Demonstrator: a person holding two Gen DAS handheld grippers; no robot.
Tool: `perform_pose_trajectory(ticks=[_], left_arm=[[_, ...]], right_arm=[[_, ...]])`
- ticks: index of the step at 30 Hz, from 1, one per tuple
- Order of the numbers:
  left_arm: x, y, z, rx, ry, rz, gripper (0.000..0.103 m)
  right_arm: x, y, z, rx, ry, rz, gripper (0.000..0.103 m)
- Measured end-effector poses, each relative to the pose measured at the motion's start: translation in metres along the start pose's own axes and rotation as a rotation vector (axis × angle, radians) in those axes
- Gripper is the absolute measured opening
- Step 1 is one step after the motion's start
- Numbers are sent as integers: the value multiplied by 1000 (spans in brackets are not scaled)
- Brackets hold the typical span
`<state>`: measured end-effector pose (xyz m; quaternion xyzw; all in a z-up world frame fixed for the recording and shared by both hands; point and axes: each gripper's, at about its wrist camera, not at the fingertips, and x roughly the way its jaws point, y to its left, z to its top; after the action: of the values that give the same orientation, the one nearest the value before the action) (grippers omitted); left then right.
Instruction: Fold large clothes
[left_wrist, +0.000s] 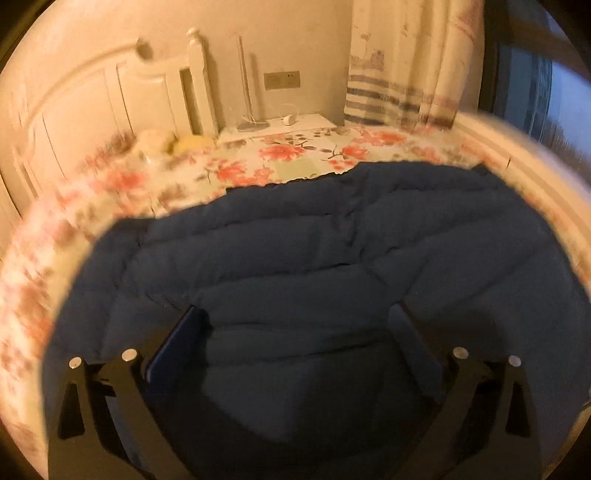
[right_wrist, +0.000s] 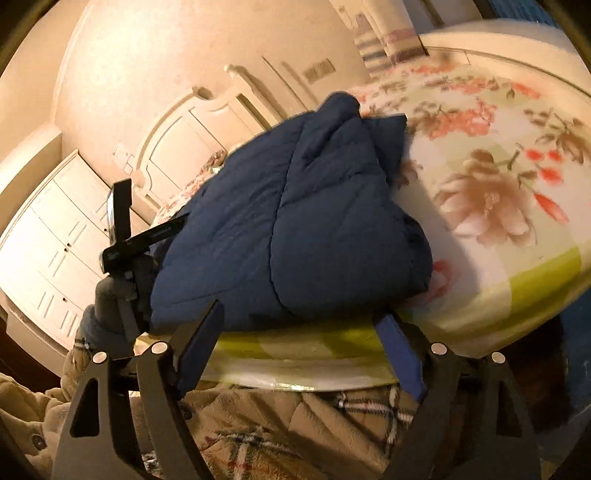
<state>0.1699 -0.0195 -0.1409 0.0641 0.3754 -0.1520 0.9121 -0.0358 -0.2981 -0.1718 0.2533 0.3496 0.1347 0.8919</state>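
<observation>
Your left tongs (left_wrist: 295, 321) hover wide apart, empty, directly over the navy quilted coat (left_wrist: 314, 258). Right tongs (right_wrist: 299, 325) are also wide, holding nothing, at the near hem. Coat lies bunched on the floral bed (right_wrist: 498, 147), near its edge. Looks puffy, soft, light, probably slippery shell; grab at a hem or seam, not the padded middle.

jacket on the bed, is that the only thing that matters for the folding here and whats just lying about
For the job:
- blue jacket, spread on the bed
- left gripper, open over the jacket
- right gripper, open at the bed's edge

Lying about:
- soft toys by the headboard
- lamp and charger on the nightstand
- curtain
</observation>
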Motion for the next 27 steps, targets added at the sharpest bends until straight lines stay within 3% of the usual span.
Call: perform_pose_trajectory(ticks=[2, 5, 8, 11, 13, 14, 15, 17, 19, 23, 26, 27], left_arm=[[1, 6, -4, -28, 0, -37, 101], [5, 1, -6, -15, 0, -19, 101], [6, -1, -7, -5, -3, -6, 101], [4, 0, -7, -13, -2, -13, 101], [2, -1, -8, -13, 1, -3, 101], [2, -2, -8, -10, 4, 6, 101], [1, -4, -6, 0, 15, 21, 101], [-2, -9, 0, 23, 43, 38, 101], [-6, -13, 14, 35, 51, 20, 101], [-2, -19, 55, 49, 25, 116, 101], [43, -19, 84, 57, 97, 221, 101], [64, -18, 89, 52, 148, 226, 101]], right_arm=[[3, 0, 3, 19, -1, 25, 90], [21, 5, 17, 52, 13, 47, 93], [44, 21, 34, 41, 18, 8, 94], [65, 28, 48, 118, -6, -24, 94], [67, 27, 51, 161, -66, -25, 82], [65, 26, 50, 174, -96, -13, 64], [59, 24, 47, 172, -144, 2, 54], [47, 25, 42, 114, -198, 21, 43], [35, 28, 36, 71, -230, 31, 40], [24, 30, 30, 48, -244, 39, 39], [15, 35, 28, 10, -259, 43, 39], [14, 39, 29, -4, -260, 38, 39]])
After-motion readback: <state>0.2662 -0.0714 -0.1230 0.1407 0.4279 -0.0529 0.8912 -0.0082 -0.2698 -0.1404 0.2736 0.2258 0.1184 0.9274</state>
